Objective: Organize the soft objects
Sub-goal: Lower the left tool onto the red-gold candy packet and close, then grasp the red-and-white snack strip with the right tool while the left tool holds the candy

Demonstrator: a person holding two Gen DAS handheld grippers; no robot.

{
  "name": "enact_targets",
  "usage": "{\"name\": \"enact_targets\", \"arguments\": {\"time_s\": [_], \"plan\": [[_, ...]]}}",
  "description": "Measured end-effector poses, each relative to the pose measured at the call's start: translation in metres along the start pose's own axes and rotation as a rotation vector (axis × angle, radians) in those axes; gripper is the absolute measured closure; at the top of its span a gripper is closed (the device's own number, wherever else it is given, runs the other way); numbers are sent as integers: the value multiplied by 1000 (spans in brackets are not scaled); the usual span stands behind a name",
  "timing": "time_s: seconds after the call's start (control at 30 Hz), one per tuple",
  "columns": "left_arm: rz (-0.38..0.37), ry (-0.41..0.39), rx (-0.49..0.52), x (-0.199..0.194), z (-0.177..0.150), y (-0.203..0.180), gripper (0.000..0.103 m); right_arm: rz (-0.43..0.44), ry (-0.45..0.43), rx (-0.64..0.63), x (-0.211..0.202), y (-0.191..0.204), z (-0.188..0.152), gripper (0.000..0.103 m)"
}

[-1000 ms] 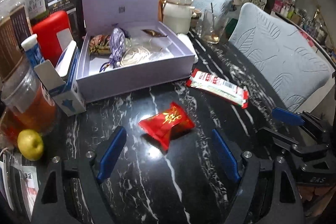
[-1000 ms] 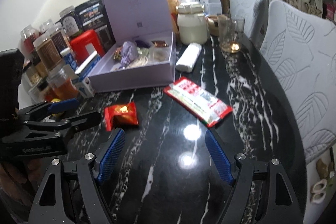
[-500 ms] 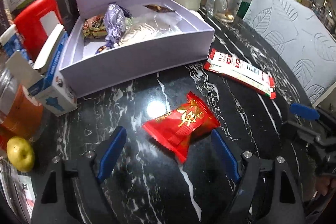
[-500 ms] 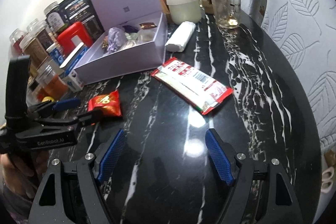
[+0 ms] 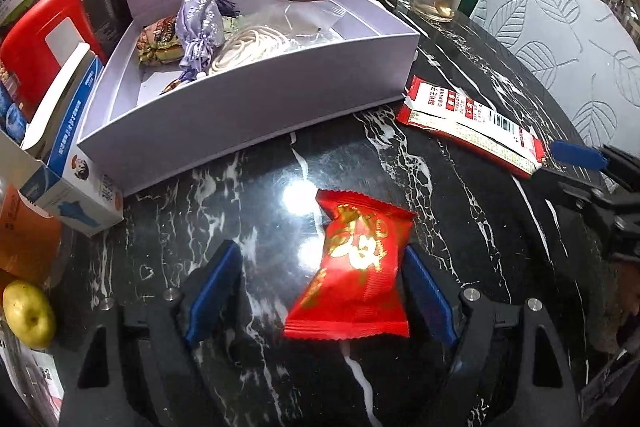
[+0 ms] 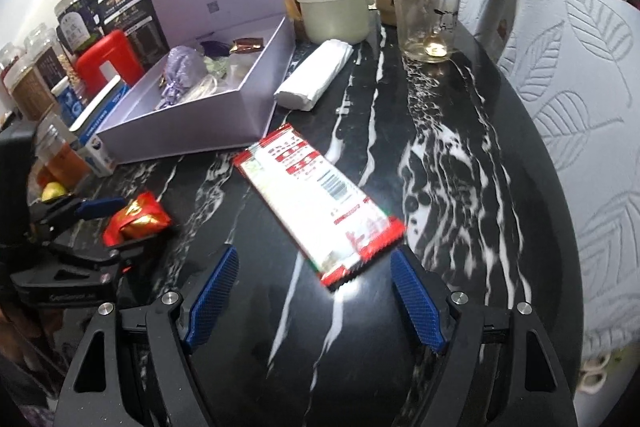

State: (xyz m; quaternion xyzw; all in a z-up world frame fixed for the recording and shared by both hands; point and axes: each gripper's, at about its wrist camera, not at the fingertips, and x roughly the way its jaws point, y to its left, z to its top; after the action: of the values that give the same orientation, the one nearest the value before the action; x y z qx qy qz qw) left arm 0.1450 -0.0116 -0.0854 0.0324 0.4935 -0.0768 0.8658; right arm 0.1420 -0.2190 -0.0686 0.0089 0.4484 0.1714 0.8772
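Note:
A red candy packet [image 5: 352, 267] lies on the black marble table between the open fingers of my left gripper [image 5: 320, 291], close to the right finger; it also shows in the right wrist view [image 6: 136, 217]. A long red-and-white snack packet [image 6: 320, 203] lies flat, its near end between the open fingers of my right gripper [image 6: 314, 297]; it also shows in the left wrist view [image 5: 472, 123]. An open lilac box [image 5: 248, 99] behind holds a purple pouch [image 5: 200, 23], wrapped sweets and white cord.
Jars, a red container [image 5: 44, 39], a blue-white carton [image 5: 68, 163] and a yellow fruit [image 5: 28, 313] crowd the left. A white jar [image 6: 332, 7], a glass [image 6: 426, 17] and a white roll [image 6: 316, 75] stand behind. Padded chairs [image 6: 580, 107] line the right edge.
Both grippers have moved forward and lower. The red candy now lies between my left fingers and the long packet's end between my right fingers. Neither has closed.

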Motion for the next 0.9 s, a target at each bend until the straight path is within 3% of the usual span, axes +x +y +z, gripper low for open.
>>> {"name": "enact_targets", "arguments": {"time_s": [0.13,0.2,0.3,0.37,0.43,0.67,0.73,0.8,0.9], "plan": [[18,-12,-18,-2,-2,0,20,4,23,-39,16,-1,10,23],[22,-20,-32,-4,-3,0,26,2,29,-63,22,0,15,21],[32,-45,-55,-8,-6,2,38,-6,30,-102,27,2,23,19],[29,-59,-52,-10,-7,2,52,-5,34,-123,31,3,27,19],[29,-71,-52,-11,-9,2,59,-2,42,-130,37,2,32,19],[18,-77,-37,-14,-14,0,59,19,62,-124,41,3,32,18],[24,-78,-32,-15,-17,-1,59,4,68,-136,38,6,28,23],[34,-81,-24,-18,-21,-1,59,-18,70,-137,33,8,24,44],[28,-79,-25,-21,-26,-1,59,-41,66,-111,25,6,17,50]]}}
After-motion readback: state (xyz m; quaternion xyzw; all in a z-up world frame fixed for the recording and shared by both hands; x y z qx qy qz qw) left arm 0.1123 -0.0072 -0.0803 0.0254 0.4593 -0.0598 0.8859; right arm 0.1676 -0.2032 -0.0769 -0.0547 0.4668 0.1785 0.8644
